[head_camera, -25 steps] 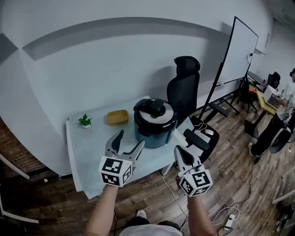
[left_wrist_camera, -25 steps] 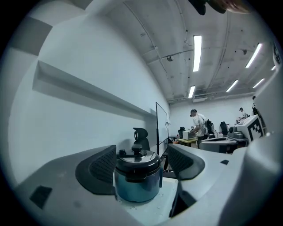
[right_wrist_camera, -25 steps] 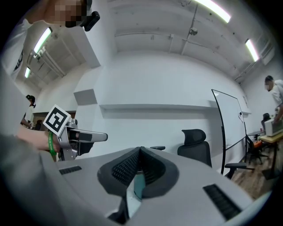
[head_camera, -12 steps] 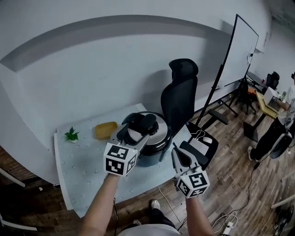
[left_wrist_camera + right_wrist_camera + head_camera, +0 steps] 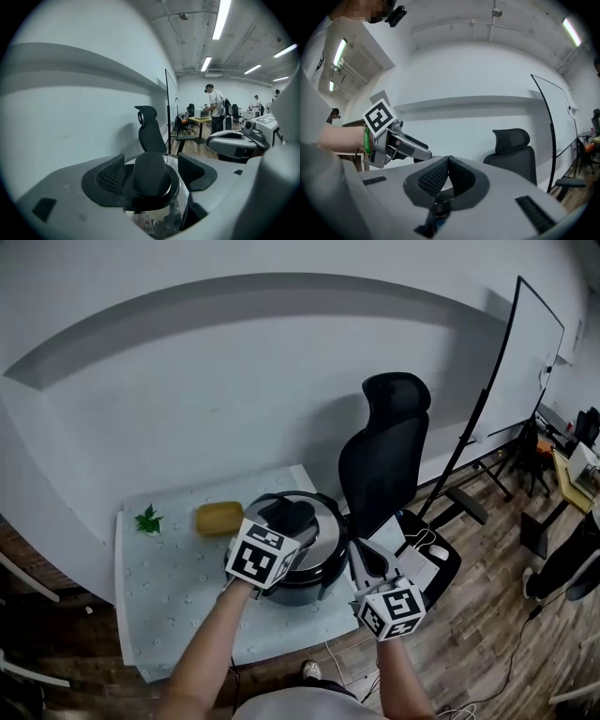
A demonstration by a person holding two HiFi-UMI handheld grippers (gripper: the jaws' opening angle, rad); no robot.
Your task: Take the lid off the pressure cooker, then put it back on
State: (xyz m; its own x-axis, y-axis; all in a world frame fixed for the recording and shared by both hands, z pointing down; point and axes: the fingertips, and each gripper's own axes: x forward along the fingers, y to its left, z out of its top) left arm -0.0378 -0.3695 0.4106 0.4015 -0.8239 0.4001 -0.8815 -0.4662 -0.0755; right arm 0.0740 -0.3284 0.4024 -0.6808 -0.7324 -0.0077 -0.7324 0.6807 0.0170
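Note:
The pressure cooker [image 5: 314, 570] stands at the right side of the pale table [image 5: 169, 587], its silver lid [image 5: 323, 532] on it. In the left gripper view the lid's black knob [image 5: 151, 174] sits between the two pads [image 5: 110, 176], with a narrow gap on each side. My left gripper [image 5: 292, 517] is open around that knob. My right gripper [image 5: 359, 555] hangs just right of the cooker, off the table's edge. Its pads [image 5: 433, 180] are pressed together with nothing between them, so it is shut.
A yellow dish [image 5: 218, 518] and a small green plant [image 5: 147, 519] sit at the back of the table. A black office chair [image 5: 384, 465] stands close behind the cooker to the right, with a whiteboard stand [image 5: 497, 381] beyond. People [image 5: 214, 110] work at desks far off.
My left gripper has moved forward from the table's front to over the lid and now straddles the knob. The right gripper has stayed shut beside the cooker.

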